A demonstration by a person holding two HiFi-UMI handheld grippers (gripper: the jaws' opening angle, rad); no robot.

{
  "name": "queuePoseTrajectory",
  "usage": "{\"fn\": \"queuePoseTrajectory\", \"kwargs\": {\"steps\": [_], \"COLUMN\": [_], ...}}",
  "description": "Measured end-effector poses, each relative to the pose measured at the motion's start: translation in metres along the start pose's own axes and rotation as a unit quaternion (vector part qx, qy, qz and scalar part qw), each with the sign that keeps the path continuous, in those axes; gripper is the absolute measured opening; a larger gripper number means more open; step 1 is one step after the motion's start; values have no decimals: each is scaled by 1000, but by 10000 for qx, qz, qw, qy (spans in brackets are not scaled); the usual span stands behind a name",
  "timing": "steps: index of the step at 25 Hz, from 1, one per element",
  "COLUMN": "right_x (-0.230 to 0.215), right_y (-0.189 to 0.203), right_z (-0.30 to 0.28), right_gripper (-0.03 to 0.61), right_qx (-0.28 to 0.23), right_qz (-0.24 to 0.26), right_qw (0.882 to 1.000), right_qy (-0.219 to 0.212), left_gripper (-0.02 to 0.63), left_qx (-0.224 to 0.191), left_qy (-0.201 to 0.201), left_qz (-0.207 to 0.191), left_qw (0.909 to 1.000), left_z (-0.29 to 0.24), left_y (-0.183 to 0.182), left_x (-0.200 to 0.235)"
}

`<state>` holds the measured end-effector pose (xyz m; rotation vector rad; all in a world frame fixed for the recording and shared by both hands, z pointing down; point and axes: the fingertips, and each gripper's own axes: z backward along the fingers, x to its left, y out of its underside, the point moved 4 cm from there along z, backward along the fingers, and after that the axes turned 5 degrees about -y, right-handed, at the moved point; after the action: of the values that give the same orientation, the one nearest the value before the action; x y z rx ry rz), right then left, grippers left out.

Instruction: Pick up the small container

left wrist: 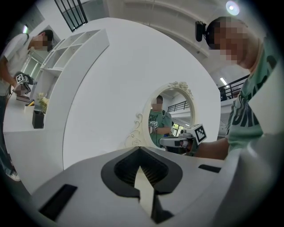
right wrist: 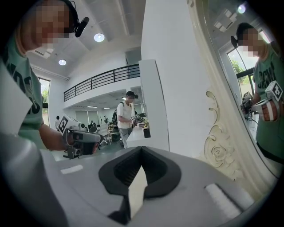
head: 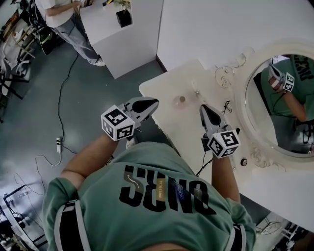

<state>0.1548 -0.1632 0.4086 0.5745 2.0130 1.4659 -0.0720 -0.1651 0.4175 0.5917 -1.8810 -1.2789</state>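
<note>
A grey floor (head: 78,112) is spreading under a cream-white desk (head: 162,88), which is standing against a white wall and carrying an oval mirror in an ornate cream frame (head: 244,86). The small round container (head: 182,101), pale pink and perhaps translucent, though it is too small here to be sure, is sitting upright on the desk top, near the front edge and well apart from the mirror frame.

The person in the green printed T-shirt (head: 162,196) is holding both tools out over the desk's front edge. The left tongs (head: 154,103) are hovering just left of the container without touching it. In the left gripper view, the left tongs (left wrist: 141,153) are pressing their dark ribbed pads together with nothing between them. The right tongs (head: 202,109) are hovering to the container's right, so the container is lying between the two tips, untouched by either. In the right gripper view, the right tongs (right wrist: 142,153) are likewise meeting at the tip and gripping nothing.

Each tool is showing in the other's view, and the mirror is reflecting the person with one marker cube.

Beyond the desk, a white block-shaped cabinet (head: 125,46) is bearing a black square plant pot (head: 123,18). A second person in a white top (head: 61,14) is standing beside it. A thin black cable (head: 61,93) is trailing across the floor.
</note>
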Motion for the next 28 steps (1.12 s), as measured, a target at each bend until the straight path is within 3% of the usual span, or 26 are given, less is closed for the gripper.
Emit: {"fn": "queuePoseTrajectory", "kwargs": {"steps": [5, 10, 18, 28], "right_x": [-15, -31, -53, -67], "right_y": [5, 17, 47, 83], "right_z": [1, 5, -2, -17], "right_gripper": [11, 11, 11, 11], "right_qx": [-20, -98, -150, -156], "right_qz": [-15, -159, -368, -468], "right_qw": [9999, 9993, 9983, 9981], "right_qy": [125, 310, 430, 368], "left_gripper": [5, 111, 174, 196], "left_qx": [294, 647, 1179, 1281], "left_qy": [84, 235, 299, 166], "left_qz": [-258, -633, -828, -1142], "left_qw": [9992, 9956, 9891, 9850], "left_z": [-34, -74, -128, -182], "left_y": [18, 44, 103, 158], "left_x": [6, 16, 34, 53]}}
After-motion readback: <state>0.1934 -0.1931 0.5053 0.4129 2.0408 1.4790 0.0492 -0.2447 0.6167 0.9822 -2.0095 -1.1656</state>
